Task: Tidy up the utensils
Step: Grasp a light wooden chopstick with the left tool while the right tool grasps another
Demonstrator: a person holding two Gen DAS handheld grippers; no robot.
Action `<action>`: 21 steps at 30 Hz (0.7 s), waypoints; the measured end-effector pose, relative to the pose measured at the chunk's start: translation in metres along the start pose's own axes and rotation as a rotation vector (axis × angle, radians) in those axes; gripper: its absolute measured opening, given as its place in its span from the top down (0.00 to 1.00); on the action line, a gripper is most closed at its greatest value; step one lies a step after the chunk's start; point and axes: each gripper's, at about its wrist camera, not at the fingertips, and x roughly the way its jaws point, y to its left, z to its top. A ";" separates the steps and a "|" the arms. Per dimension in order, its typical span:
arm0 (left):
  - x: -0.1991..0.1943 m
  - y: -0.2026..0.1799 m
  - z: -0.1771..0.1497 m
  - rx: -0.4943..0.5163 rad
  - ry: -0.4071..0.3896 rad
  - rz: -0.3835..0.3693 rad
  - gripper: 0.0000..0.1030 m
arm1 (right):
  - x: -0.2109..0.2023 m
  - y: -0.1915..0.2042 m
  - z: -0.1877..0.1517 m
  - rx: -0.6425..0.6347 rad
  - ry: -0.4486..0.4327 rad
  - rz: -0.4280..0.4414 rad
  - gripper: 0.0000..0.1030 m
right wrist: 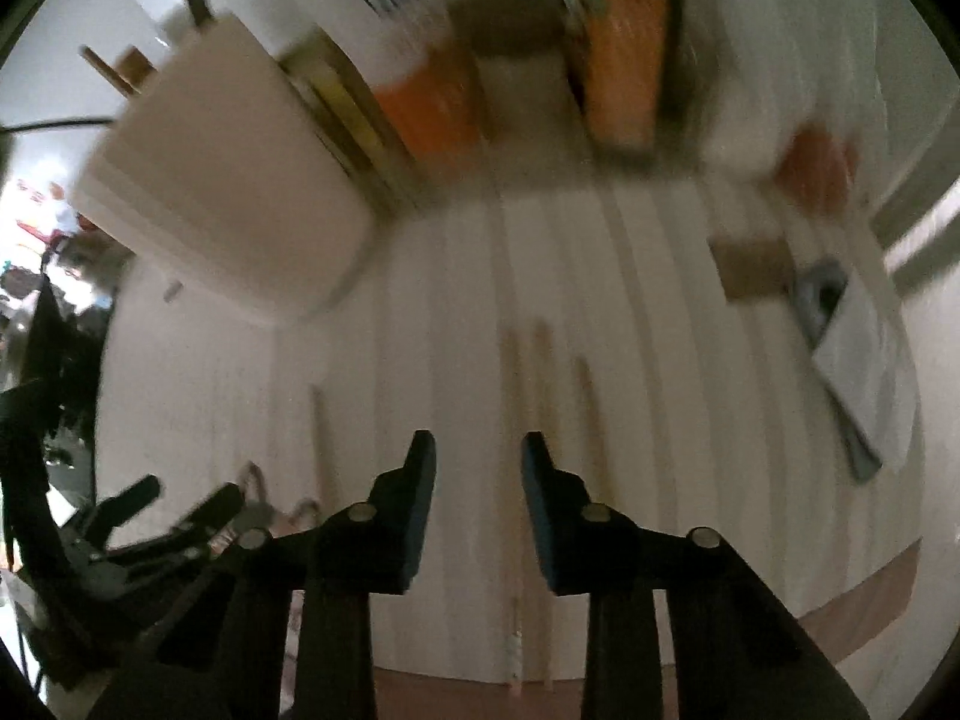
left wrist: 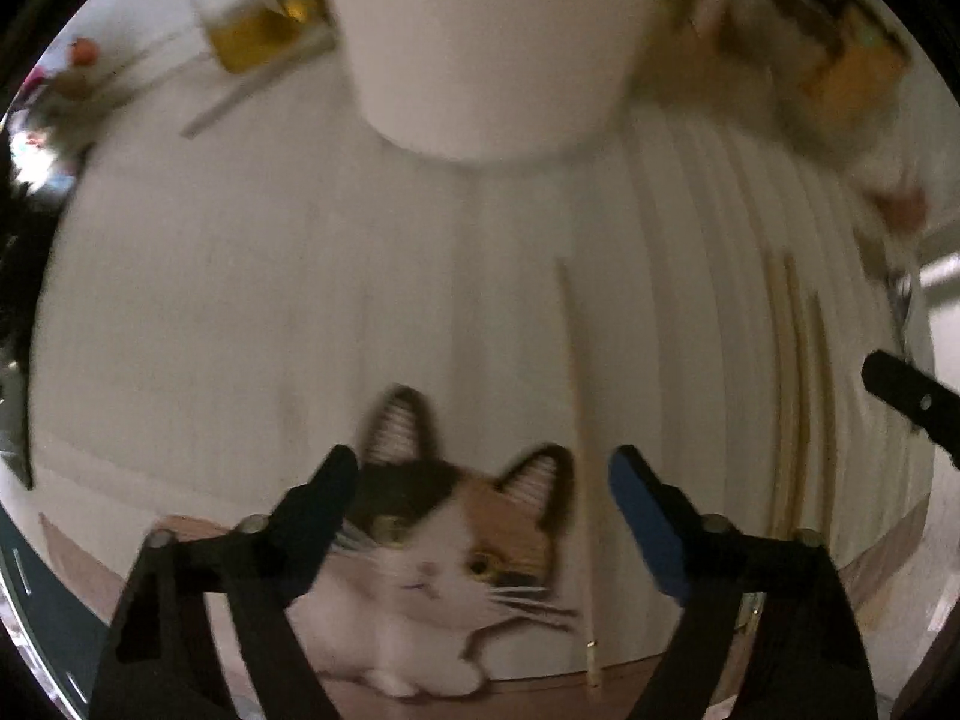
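On the surface: a pale striped cloth (left wrist: 240, 300) is covering the surface, with a cat picture (left wrist: 444, 570) printed near its front edge; the brown surface (left wrist: 540, 693) is showing past that edge.
Chopsticks: one chopstick (left wrist: 579, 420) is lying on the cloth just right of the cat picture, and more chopsticks (left wrist: 795, 408) are lying farther right, roughly parallel to it (in the right wrist view they are blurred, lying under and ahead of the fingers).
Holder: a white container (left wrist: 486, 42) is standing on the cloth beyond the chopsticks; in the right wrist view the same container (right wrist: 222, 180) is sitting at upper left.
Left hand-held gripper (left wrist: 483, 480): its fingers are standing wide apart above the cat picture, holding nothing.
Right hand-held gripper (right wrist: 478, 462): its fingers are also spread, nothing between them, hovering over the cloth near the chopsticks.
Far side: orange and yellow packages (right wrist: 624, 78) are sitting along the back of the surface, too blurred to identify.
Right edge: a flat booklet-like item (right wrist: 852, 348) is lying on the cloth.
Room: a cluttered, blurred background is showing at far left.
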 end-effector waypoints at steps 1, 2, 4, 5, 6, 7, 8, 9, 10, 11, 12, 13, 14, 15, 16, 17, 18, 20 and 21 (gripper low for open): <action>0.008 -0.006 -0.001 0.016 0.008 0.010 0.39 | 0.005 -0.005 -0.003 0.008 0.011 0.000 0.73; 0.015 -0.011 -0.002 0.030 0.019 0.022 0.43 | 0.009 -0.009 -0.005 0.016 0.016 -0.001 0.73; 0.014 -0.020 -0.002 0.057 -0.023 0.033 0.61 | 0.014 -0.014 -0.006 0.026 0.024 0.000 0.73; 0.011 -0.026 -0.001 0.080 -0.039 0.020 0.68 | 0.016 -0.018 -0.007 0.033 0.026 0.006 0.73; 0.009 -0.028 0.000 0.088 -0.040 0.024 0.81 | 0.017 -0.020 -0.008 0.036 0.027 0.008 0.73; 0.007 -0.030 0.001 0.101 -0.040 0.021 0.92 | 0.018 -0.022 -0.007 0.038 0.029 0.010 0.73; 0.006 -0.029 0.003 0.109 -0.041 0.028 0.93 | 0.019 -0.024 -0.007 0.042 0.031 0.019 0.73; 0.003 -0.028 0.005 0.106 -0.043 0.033 0.95 | 0.020 -0.021 -0.008 0.044 0.033 0.026 0.73; 0.002 -0.024 0.005 0.102 -0.047 0.050 0.96 | 0.022 -0.022 -0.009 0.045 0.038 0.031 0.73; 0.000 -0.018 0.006 0.099 -0.052 0.067 0.96 | 0.023 -0.023 -0.010 0.045 0.040 0.040 0.73; 0.000 -0.012 0.009 0.091 -0.051 0.073 0.96 | 0.025 -0.020 -0.006 0.044 0.044 0.047 0.73; -0.002 -0.005 0.011 0.081 -0.050 0.076 0.96 | 0.027 -0.018 -0.006 0.040 0.048 0.052 0.73; -0.004 -0.002 0.012 0.079 -0.050 0.083 0.96 | 0.032 -0.016 -0.006 0.033 0.055 0.054 0.73; -0.006 0.001 0.013 0.078 -0.051 0.098 0.96 | 0.034 -0.013 -0.005 0.028 0.060 0.048 0.73; -0.008 0.005 0.013 0.075 -0.050 0.102 0.96 | 0.039 -0.011 -0.004 0.021 0.066 0.041 0.73; -0.010 0.008 0.014 0.070 -0.049 0.103 0.96 | 0.045 -0.009 -0.004 0.014 0.075 0.031 0.73; -0.012 0.010 0.014 0.067 -0.048 0.104 0.96 | 0.049 -0.007 -0.003 0.008 0.082 0.016 0.73; -0.016 0.010 0.015 0.059 -0.047 0.100 0.96 | 0.062 -0.003 -0.003 -0.007 0.106 -0.015 0.74; -0.017 0.009 0.014 0.056 -0.047 0.098 0.96 | 0.067 -0.001 -0.004 -0.013 0.121 -0.034 0.74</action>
